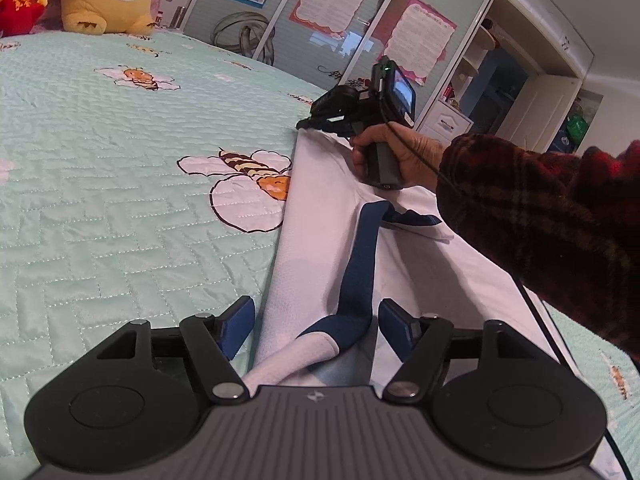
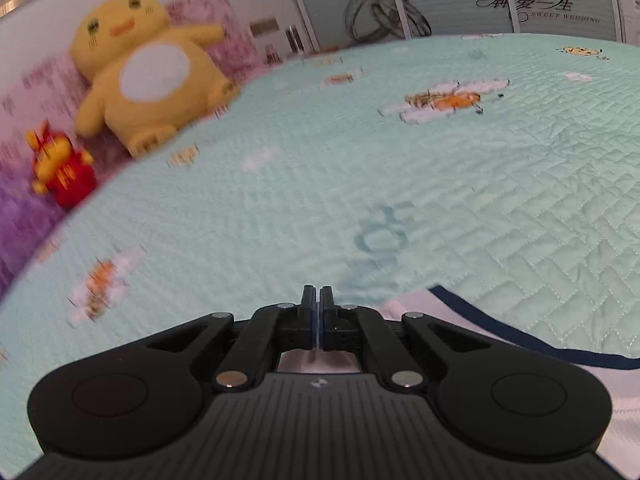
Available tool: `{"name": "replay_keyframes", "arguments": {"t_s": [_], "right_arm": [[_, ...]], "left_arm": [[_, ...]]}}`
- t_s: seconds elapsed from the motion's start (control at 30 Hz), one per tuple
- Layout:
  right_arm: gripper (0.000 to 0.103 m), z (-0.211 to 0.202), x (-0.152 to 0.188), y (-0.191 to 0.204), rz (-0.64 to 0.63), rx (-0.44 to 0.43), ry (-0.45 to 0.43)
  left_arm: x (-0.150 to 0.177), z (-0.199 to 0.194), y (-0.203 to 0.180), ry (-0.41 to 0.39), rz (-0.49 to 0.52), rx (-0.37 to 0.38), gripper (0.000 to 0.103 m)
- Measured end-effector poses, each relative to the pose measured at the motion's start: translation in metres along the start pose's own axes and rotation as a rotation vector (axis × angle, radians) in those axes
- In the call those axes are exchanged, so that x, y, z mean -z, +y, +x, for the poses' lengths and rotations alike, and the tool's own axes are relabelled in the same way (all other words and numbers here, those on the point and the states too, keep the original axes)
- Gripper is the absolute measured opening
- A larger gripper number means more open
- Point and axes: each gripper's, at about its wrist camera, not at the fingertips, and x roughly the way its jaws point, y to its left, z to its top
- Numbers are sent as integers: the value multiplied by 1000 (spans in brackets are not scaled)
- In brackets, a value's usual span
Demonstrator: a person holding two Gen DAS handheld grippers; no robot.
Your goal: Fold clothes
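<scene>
Your left gripper (image 1: 316, 328) hangs spread over the white shirt (image 1: 320, 248) with navy trim, pads clear of the cloth. The shirt lies flat on the mint quilt (image 1: 120, 200). Your right gripper (image 2: 317, 312) is pinched closed at its far corner; whether it holds cloth is unclear.

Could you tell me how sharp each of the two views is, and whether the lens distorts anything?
Left wrist view: sharp, fisheye bending the wardrobe and ceiling line. Right wrist view: smeared by motion blur, worst on the yellow plush toy and bedspread bee prints; the right tongs stay crisp.
</scene>
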Motion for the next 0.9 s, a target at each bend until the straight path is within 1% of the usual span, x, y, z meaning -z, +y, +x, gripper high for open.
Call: {"name": "replay_keyframes", "arguments": {"t_s": [0.03,0.07,0.1,0.13,0.2,0.23,0.3,0.33,0.37,0.4,0.47,0.53,0.67,0.8,0.83,0.87,0.9], "right_arm": [[4,-3,1,-1,15,1,-19],[15,-8,0,-3,42,-9,-43],[23,-15,-1,-5,70,-20,-68],[36,-23,-1,-6,88,-25,-98],[37,-45,-1,-5,100,-5,-165],[37,-54,1,-6,103,6,-179],[36,-68,6,-6,109,10,-185],[36,-74,10,-5,101,-4,-177],[34,-78,15,-4,91,-2,-168],[34,-82,21,-2,80,5,-160],[34,-94,34,-4,77,61,-188],[35,-110,46,-11,54,156,-220],[36,-122,56,-35,33,183,-175],[36,-115,55,-37,5,134,-143],[36,-111,54,-35,-3,116,-128],[36,-106,53,-32,-23,124,-106],[36,-100,53,-31,-40,113,-76]], "left_arm": [[0,0,0,0,0,0,72],[0,0,0,0,0,0,72],[0,0,0,0,-1,0,72],[0,0,0,1,-1,0,72],[0,0,0,1,-1,-1,72],[-1,0,0,1,0,-2,72],[0,0,1,1,1,-2,72],[0,0,1,1,0,-1,72],[-1,1,1,1,-1,-1,72],[-1,1,1,1,-2,0,72],[-1,1,2,2,-3,1,72],[-1,0,2,2,-5,2,72],[-1,2,2,3,0,-1,73],[-1,2,2,3,5,-4,73],[-1,2,2,4,6,-4,73],[-1,2,2,4,6,-4,73],[-1,2,2,4,6,-4,73]]}}
